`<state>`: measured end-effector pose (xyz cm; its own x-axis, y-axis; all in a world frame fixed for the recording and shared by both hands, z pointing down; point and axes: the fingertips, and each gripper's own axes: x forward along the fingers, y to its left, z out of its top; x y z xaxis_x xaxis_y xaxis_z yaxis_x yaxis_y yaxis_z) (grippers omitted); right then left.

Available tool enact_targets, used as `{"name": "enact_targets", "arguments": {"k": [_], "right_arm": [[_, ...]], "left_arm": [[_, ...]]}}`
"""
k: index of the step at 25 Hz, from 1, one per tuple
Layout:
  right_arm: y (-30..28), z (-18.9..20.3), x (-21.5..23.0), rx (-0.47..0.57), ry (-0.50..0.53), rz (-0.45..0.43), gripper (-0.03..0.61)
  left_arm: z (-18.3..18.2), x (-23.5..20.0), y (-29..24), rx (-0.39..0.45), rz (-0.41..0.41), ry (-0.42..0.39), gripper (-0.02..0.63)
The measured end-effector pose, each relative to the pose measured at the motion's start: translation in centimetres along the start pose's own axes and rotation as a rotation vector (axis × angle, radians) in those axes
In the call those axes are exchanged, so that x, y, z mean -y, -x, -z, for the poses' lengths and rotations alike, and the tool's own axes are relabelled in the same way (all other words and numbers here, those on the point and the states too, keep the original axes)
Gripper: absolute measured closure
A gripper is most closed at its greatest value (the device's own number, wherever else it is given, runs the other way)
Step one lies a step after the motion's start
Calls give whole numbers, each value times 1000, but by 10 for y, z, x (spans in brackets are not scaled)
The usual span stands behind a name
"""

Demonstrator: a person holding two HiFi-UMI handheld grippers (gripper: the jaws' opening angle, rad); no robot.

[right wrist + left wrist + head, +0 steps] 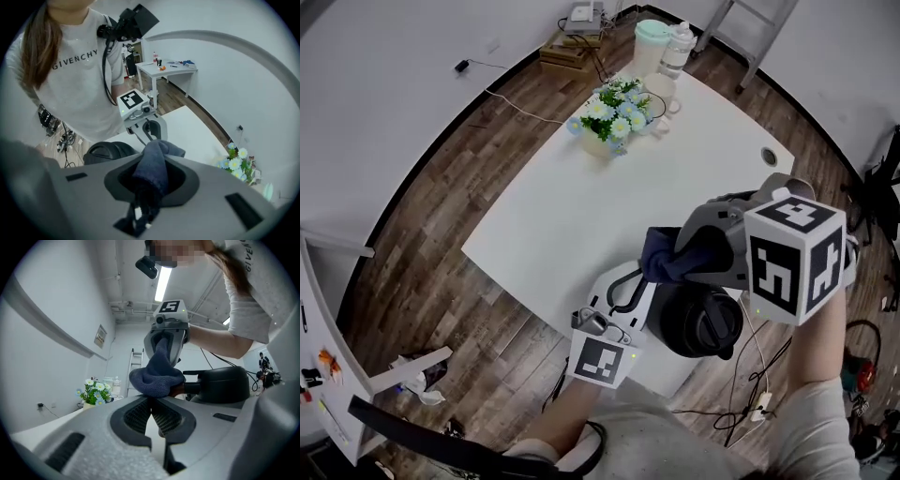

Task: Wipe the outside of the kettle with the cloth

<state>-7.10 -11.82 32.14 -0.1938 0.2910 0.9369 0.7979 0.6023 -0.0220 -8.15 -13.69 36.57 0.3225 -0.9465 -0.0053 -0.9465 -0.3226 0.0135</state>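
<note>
Right gripper (151,174) is clamped on the dark blue cloth (667,255). The cloth runs lengthwise along the jaws and bunches past the tips, at the kettle's 11 o'clock side. Left gripper (151,405) has its jaws pressed together, with nothing between them, at the kettle's 9 o'clock. Black kettle (701,323) stands upright, long axis vertical, at the table (572,206) edge, 5 o'clock in the head view.

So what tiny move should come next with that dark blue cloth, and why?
Probably lower the right gripper a little so its dark blue cloth presses against the black kettle. The jaws are shut on the cloth, it hangs right beside the kettle, and the left gripper is shut and empty nearby.
</note>
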Motion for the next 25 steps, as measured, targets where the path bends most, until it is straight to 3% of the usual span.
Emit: {"name": "enact_targets", "arguments": {"k": [6, 11, 13, 15, 20, 22, 25], "right_arm": [[-47, 7, 30, -44, -27, -80, 511], [-83, 13, 42, -92, -44, -180, 511], [-99, 15, 47, -77, -42, -182, 511], [-107, 12, 60, -23, -18, -97, 511], [-38, -16, 80, 215, 32, 350, 511], [5, -20, 64, 283, 3, 474, 511], [43, 6, 28, 311, -119, 614, 511]], "left_arm": [[29, -11, 1, -34, -95, 26, 606], [54, -12, 8, -89, -91, 62, 606], [64, -14, 15, -102, -103, 95, 606], [73, -19, 22, -104, -132, 145, 606], [55, -39, 41, -61, -200, 146, 606], [37, -41, 43, -29, -198, 137, 606], [10, -28, 36, 6, -152, 112, 606]]}}
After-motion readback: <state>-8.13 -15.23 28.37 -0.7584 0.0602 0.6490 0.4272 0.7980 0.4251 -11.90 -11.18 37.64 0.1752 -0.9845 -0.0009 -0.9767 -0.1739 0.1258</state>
